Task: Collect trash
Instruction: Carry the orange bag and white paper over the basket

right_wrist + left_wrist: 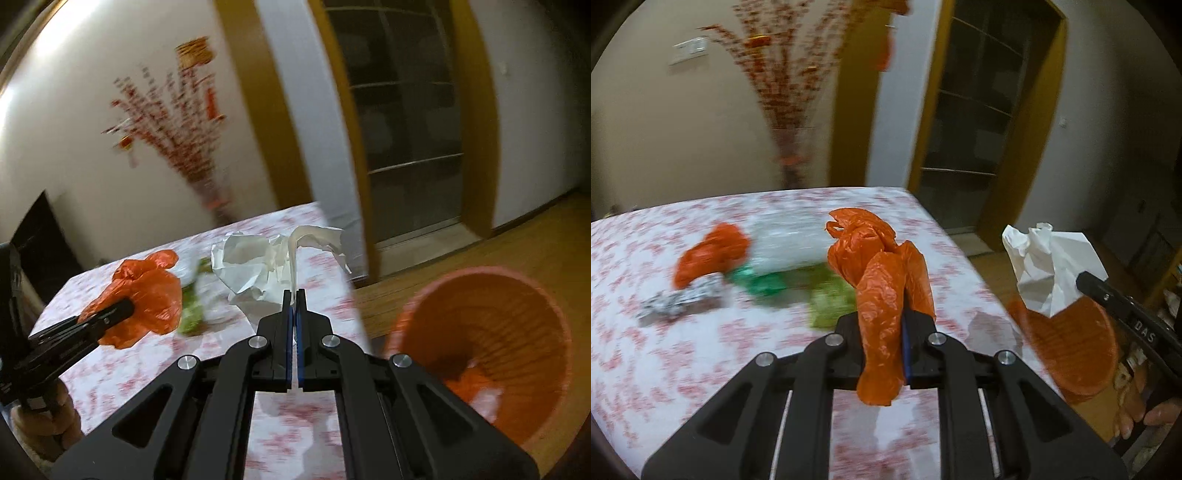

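Left wrist: my left tool (pixel 884 343) pinches an orange plastic bag (pixel 882 273), lifted above the worktop (pixel 701 350) near its right edge. More scraps lie toward the far edge, blurred. Best carry it right, clear of the edge, before letting go.

Right wrist: my right tool (pixel 294 295), pressed nearly together, pinches crumpled white paper (pixel 258 266) over the right edge. The orange bin (pixel 480 350) stands on the floor beside it; release only above its mouth.

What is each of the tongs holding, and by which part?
Left tongs pinch the orange plastic bag at its gathered middle. Right tongs pinch the crumpled white paper by a thin edge.
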